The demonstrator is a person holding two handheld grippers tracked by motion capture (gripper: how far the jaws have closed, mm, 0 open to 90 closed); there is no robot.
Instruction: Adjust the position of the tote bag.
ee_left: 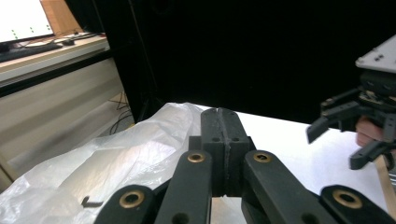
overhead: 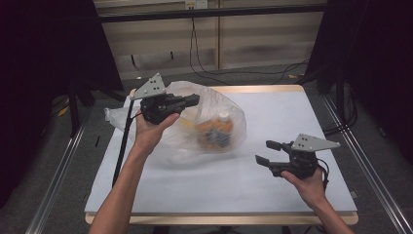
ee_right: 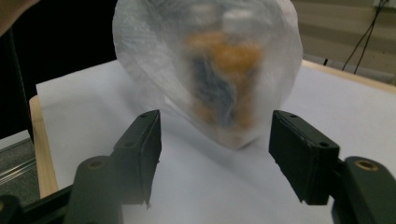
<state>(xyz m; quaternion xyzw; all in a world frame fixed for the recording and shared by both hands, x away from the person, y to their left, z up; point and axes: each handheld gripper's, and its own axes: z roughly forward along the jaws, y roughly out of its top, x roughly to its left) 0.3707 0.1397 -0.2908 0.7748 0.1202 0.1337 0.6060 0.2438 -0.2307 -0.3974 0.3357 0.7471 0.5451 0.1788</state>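
Note:
A clear plastic bag (overhead: 221, 100) stands puffed up on the white table (overhead: 292, 117), with orange-labelled bottles (overhead: 215, 130) inside it. My left gripper (overhead: 196, 100) is shut at the bag's top, and the film seems pinched between its jaws. In the left gripper view the closed jaws (ee_left: 220, 112) meet beside the crumpled bag (ee_left: 130, 158). My right gripper (overhead: 264, 151) is open to the right of the bag, pointing at it and apart from it. In the right gripper view the bag (ee_right: 140, 46) and blurred bottles (ee_right: 224, 79) hang beyond the open jaws (ee_right: 215, 140).
The table's wooden edge (overhead: 219, 218) runs along the front. Metal rails (overhead: 58, 165) flank the table on both sides. Cables (overhead: 243, 73) lie on the floor behind it. Black curtains close off left and right. My right gripper (ee_left: 334, 148) appears far right in the left gripper view.

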